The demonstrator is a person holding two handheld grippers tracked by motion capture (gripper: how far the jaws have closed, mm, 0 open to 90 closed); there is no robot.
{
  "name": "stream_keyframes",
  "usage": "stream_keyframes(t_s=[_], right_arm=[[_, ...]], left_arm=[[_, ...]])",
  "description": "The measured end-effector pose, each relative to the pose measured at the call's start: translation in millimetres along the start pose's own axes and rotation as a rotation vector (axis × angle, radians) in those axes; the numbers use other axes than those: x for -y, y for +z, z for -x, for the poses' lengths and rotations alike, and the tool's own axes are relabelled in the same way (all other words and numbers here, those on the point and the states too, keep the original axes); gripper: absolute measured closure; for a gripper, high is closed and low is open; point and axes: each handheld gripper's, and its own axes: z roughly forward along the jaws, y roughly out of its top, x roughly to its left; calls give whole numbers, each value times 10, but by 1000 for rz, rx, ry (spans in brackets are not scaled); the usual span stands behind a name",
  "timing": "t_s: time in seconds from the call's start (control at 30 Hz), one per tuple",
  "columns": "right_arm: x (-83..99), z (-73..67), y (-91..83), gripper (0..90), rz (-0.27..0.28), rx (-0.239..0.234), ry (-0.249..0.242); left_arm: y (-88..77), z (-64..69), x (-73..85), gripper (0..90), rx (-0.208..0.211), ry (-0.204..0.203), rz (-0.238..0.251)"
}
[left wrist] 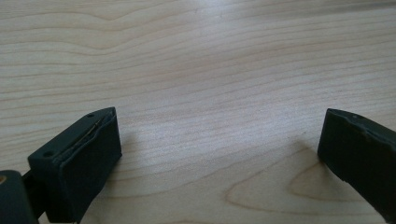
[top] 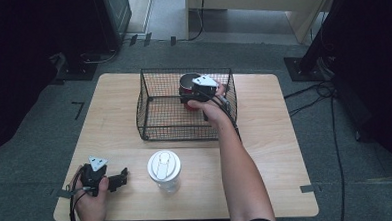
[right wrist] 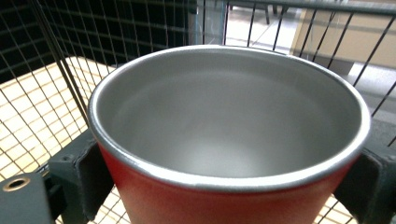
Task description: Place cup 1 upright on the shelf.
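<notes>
Right gripper (top: 189, 97): held by the person's right hand (top: 211, 109) inside the black wire-mesh basket (top: 148, 105), which stands on the pale wooden surface (top: 265, 137) toward its far half. In the right gripper view (right wrist: 229, 186) the jaws are clamped on the red metal cup with a plain steel interior (right wrist: 229, 140), one black jaw pressed against each side of the red wall just under the rim. The cup is upright, its mouth facing up and nothing visible inside it. In the high view the cup (top: 188, 86) sits in the far right part of the basket, partly covered by the gripper's grey three-cornered plate. Whether the cup's base touches the basket floor cannot be told from either view. Mesh walls surround the cup on the far side and to the left in the right gripper view.

Left gripper (top: 122, 176): held by the left hand (top: 90, 202) low over the near left corner of the surface, pointing to the right. In the left gripper view (left wrist: 219, 154) the jaws stand wide apart with bare wood grain between them.

A clear tumbler with a white lid (top: 164, 169) stands upright on the near part of the surface, just right of the left gripper and in front of the basket, apart from both.
</notes>
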Motion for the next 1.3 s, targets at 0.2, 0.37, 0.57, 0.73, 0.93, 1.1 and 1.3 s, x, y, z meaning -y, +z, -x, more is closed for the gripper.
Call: stream_keyframes(t_s=[0.2, 0.37, 0.57, 0.73, 0.93, 1.1, 1.3], right_arm=[[-8, 8, -8, 67, -25, -3, 51], [-34, 19, -48, 0, -24, -19, 40], [-52, 45, -98, 0, -31, 11, 15], [-118, 52, -165, 0, 10, 11, 24], [-243, 63, -295, 0, 67, -2, 27], [-327, 68, -401, 0, 110, -15, 35], [-507, 51, -671, 0, 193, -49, 34]], left_arm=[[-1, -2, 0, 2, 1, -1, 0], [0, 1, 0, 2, -1, 0, 0], [2, 3, 0, 2, -3, 1, 0], [2, 3, -1, 2, -3, 2, -1], [3, 4, -1, 2, -5, 4, -1], [3, 4, -1, 2, -4, 4, -2], [3, 4, -1, 2, -5, 6, -2]])
